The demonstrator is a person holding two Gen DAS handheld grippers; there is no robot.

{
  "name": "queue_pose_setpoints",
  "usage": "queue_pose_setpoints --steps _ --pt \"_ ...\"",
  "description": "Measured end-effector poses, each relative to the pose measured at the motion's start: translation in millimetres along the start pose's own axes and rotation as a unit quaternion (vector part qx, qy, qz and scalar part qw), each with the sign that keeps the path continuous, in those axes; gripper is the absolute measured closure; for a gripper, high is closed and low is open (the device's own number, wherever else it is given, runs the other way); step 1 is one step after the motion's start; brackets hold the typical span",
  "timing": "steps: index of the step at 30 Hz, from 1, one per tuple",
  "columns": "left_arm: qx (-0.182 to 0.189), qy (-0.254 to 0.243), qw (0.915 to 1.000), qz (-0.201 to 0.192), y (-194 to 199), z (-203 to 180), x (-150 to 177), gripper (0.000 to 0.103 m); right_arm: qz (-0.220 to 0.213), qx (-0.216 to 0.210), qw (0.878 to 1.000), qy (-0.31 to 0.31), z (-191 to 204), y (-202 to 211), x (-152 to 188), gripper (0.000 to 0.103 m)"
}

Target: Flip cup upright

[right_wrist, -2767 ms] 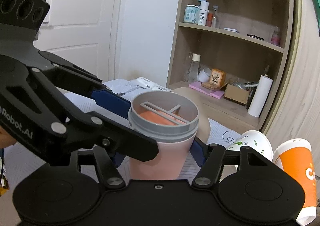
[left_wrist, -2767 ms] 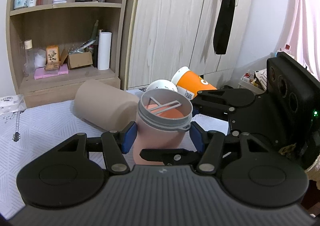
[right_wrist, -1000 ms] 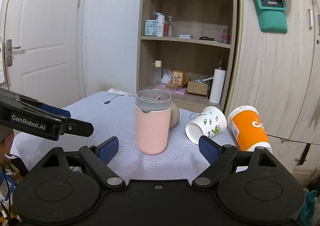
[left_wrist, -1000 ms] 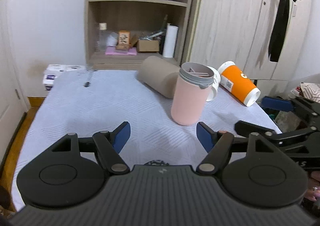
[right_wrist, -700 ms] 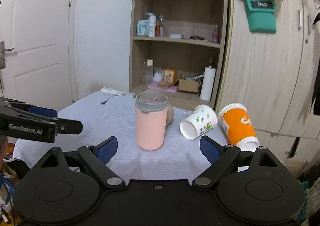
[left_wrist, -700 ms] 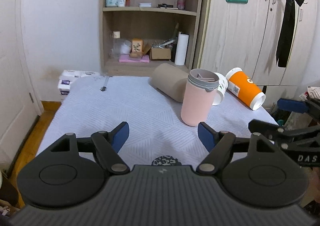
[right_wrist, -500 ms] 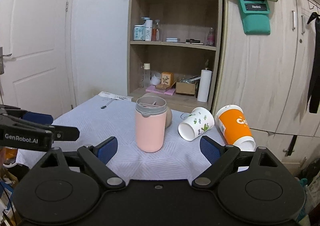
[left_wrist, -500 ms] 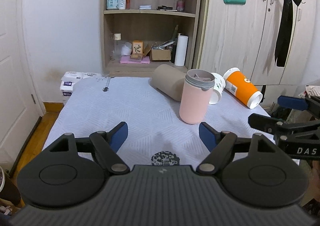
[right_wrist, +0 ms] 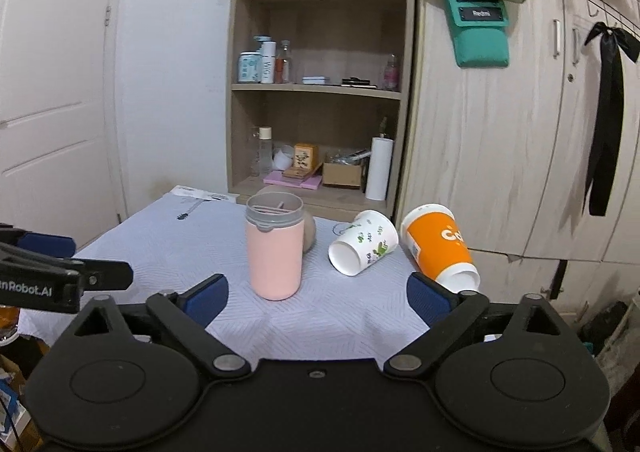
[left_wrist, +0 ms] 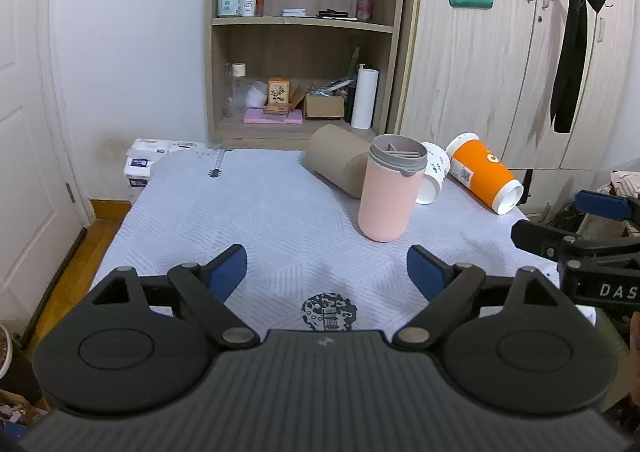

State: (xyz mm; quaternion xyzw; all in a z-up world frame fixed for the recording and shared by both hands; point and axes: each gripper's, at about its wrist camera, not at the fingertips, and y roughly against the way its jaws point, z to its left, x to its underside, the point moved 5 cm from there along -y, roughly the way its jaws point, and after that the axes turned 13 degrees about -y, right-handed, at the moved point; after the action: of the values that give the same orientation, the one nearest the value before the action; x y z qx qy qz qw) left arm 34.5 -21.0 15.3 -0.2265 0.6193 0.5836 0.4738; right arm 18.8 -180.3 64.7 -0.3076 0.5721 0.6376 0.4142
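Having let go and backed off the table edge, I hold both grippers, left gripper (left_wrist: 326,266) and right gripper (right_wrist: 318,294), spread and empty; pink cup (right_wrist: 274,252) stands upright, so that flip looks done.

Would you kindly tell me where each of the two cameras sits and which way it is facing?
Left wrist: rides the left gripper, looking across the table toward the shelf; the right gripper shows at right.
Right wrist: rides the right gripper, facing the same shelf; the left gripper shows at left.
Shared: upright pink cup, floral cup and orange cup on their sides.
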Motion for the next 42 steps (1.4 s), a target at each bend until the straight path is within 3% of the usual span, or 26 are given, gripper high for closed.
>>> queue_pose_setpoints --steps 3,8,21,42 --pt "-0.01 0.0 0.9999 0.003 -0.4 -0.2 0.4 0.004 0.006 0.008 1.0 -0.008 -0.4 -2.5 1.6 0.0" --pt "-0.025 0.003 0.9995 0.018 -2.7 2.8 1.9 0.0 0.022 0.029 0.999 -0.014 -0.8 -8.2 3.0 0.0" --pt "-0.08 0.014 0.9943 0.069 -12.2 17.0 11.5 0.0 0.035 0.069 0.997 -0.022 -3.4 -13.4 7.6 0.0" --pt "-0.084 0.0 0.9915 0.099 -19.6 17.7 13.1 0.0 0.043 0.074 0.996 -0.025 -4.5 -17.4 8.7 0.0"
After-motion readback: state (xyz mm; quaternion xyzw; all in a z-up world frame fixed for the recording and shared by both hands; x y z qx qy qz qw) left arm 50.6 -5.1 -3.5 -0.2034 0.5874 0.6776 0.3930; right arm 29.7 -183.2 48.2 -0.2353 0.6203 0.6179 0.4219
